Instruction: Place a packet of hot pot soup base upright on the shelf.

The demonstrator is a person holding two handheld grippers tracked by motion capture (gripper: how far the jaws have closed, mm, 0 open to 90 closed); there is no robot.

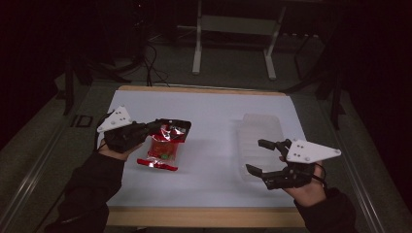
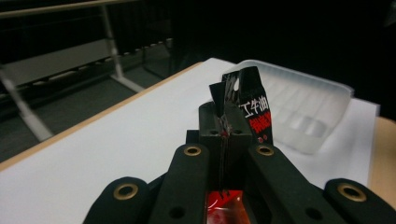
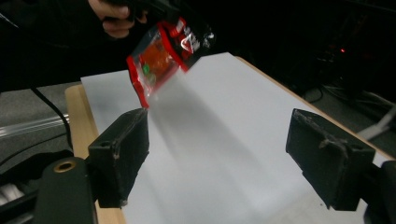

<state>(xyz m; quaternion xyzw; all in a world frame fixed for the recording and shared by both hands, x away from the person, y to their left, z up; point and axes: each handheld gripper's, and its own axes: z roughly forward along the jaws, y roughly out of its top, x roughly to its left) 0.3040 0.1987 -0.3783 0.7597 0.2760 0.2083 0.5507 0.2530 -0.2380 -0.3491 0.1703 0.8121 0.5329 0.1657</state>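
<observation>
Left gripper [image 1: 154, 127] clamps snack bag [image 1: 163, 148] edge.

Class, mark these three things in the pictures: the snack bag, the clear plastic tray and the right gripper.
snack bag [image 1: 163, 148], high view, on its clear red front panel.
clear plastic tray [image 2: 303, 105], left gripper view, on its ribbed inner floor.
right gripper [image 1: 257, 156], high view, midway between its two open jaw tips.

Dim, dark room, grey floor [image 1: 43, 145], white-topped table with wooden edges [image 1: 194, 217], pale metal frame stand [image 1: 233, 29] beyond its far edge, black cables [image 1: 153, 63] trailing on the floor
</observation>
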